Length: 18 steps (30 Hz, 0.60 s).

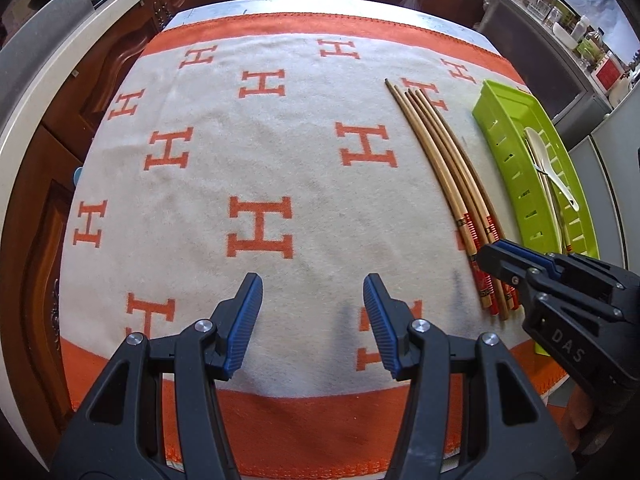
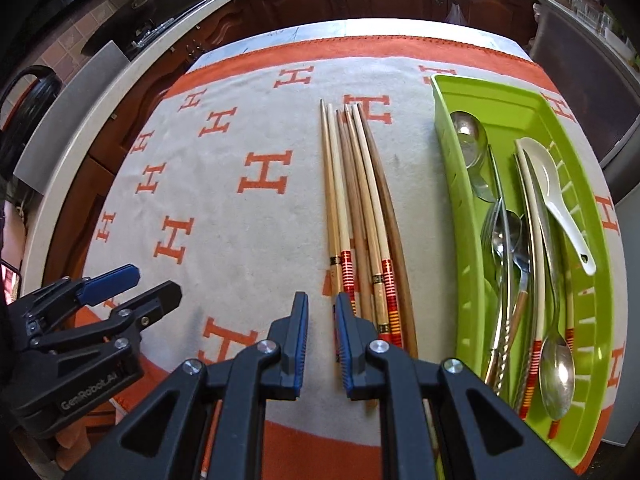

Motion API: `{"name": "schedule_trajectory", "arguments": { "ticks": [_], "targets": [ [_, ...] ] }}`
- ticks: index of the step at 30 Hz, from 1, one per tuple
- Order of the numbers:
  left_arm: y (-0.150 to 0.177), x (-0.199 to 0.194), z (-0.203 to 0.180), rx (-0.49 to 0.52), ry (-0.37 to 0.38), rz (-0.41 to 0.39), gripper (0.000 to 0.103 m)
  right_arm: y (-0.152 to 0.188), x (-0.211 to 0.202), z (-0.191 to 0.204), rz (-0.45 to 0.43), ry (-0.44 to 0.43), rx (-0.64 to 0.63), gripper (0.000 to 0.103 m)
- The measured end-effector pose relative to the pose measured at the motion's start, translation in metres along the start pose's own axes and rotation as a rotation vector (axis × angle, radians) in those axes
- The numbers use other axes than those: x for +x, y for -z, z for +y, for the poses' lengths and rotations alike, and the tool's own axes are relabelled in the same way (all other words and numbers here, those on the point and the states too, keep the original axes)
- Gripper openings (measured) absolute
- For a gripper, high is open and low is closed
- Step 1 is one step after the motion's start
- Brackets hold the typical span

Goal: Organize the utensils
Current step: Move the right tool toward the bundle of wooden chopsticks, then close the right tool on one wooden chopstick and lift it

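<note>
**Right claw lined up on the chopsticks**

The right claw (image 2: 321, 344) is nearest, its jaws a narrow gap apart and empty, poised over the near ends of the chopsticks (image 2: 360, 216), which lie bundled on the cloth (image 2: 240, 240) just left of the tray (image 2: 448, 168). The tray, at 3 o'clock, already holds spoons (image 2: 558, 352). The left claw (image 1: 313, 320) hangs released and empty at 9 o'clock. Best to drop squarely over one banded end, pinch a single stick, lift it level, then carry it right.
</note>
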<state>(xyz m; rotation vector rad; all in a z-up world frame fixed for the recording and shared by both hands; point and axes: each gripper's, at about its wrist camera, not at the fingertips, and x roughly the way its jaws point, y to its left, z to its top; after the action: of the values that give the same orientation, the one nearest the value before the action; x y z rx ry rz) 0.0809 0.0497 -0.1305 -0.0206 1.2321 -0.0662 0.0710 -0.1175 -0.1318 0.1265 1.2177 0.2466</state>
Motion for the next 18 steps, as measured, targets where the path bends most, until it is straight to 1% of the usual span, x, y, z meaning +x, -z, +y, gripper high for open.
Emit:
{"name": "schedule_trajectory", "arguments": {
  "ticks": [5, 12, 16, 18],
  "targets": [
    [-0.001, 0.004, 0.004, -0.006, 0.005, 0.007, 0.050, -0.002, 0.012, -0.004, 0.029, -0.001, 0.013, 0.011],
    [-0.001, 0.010, 0.009, -0.021, 0.010, 0.021, 0.050, -0.004, 0.026, -0.009, 0.075, -0.083, 0.058, 0.011],
    [-0.001, 0.012, 0.009, -0.024, 0.011, 0.029, 0.050, -0.008, 0.028, -0.006, 0.070, -0.087, 0.059, 0.011],
    [-0.001, 0.013, 0.009, -0.023, 0.012, 0.031, 0.050, -0.012, 0.029, -0.005, 0.071, -0.074, 0.060, 0.011]
  ]
}}
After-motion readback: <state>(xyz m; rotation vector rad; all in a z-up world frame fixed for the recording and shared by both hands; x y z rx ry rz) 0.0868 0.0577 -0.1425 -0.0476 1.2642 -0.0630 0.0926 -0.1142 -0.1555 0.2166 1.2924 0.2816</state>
